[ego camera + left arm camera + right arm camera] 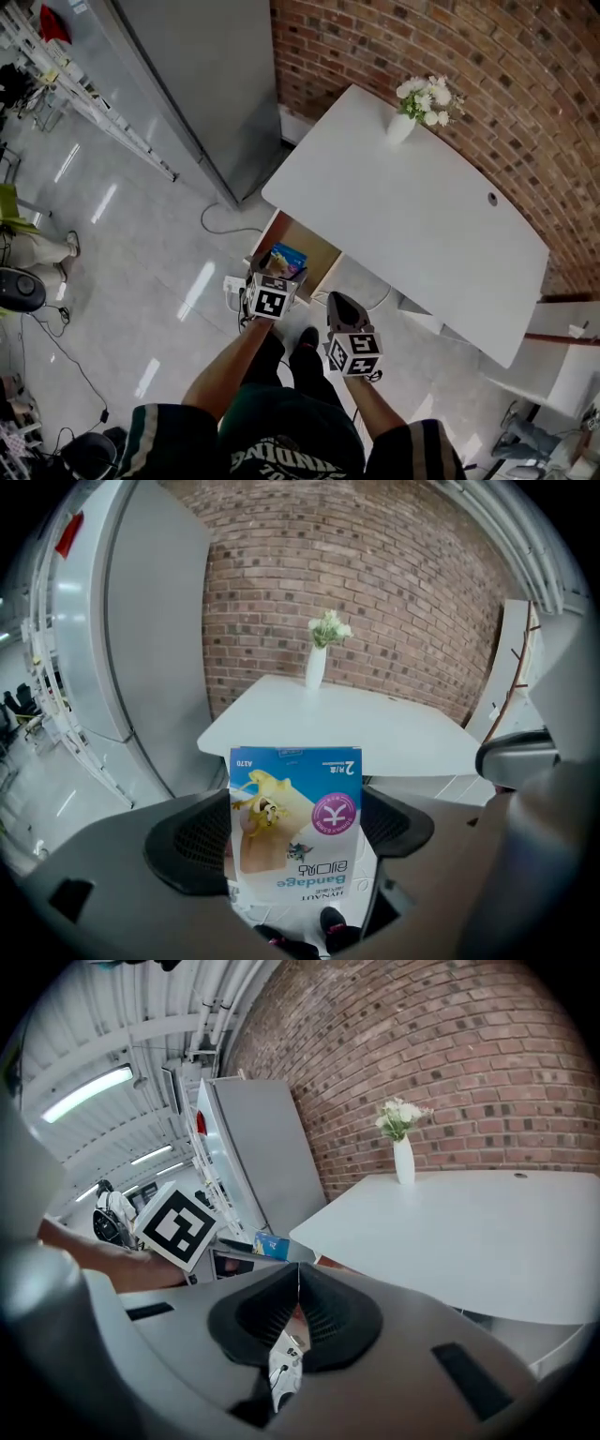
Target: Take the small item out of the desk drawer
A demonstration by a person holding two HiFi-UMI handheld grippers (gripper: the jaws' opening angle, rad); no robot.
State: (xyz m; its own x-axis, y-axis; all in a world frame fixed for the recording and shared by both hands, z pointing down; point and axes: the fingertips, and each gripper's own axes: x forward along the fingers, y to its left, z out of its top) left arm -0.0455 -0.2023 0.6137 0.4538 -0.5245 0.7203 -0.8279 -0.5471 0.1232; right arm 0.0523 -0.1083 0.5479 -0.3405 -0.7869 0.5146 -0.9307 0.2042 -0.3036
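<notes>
One bandage box point(296, 803) in left claw point(292, 838)

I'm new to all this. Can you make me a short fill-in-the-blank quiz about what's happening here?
The left gripper is shut on a box labelled ____.
The right gripper has its jaws ____, with nothing between them.
The drawer under the white desk stands ____.
The vase on the desk holds white ____.
Missing words: Bandage; shut; open; flowers.

Vase point(400, 127) on desk point(422, 216), drawer point(314, 249) beneath its corner
</notes>
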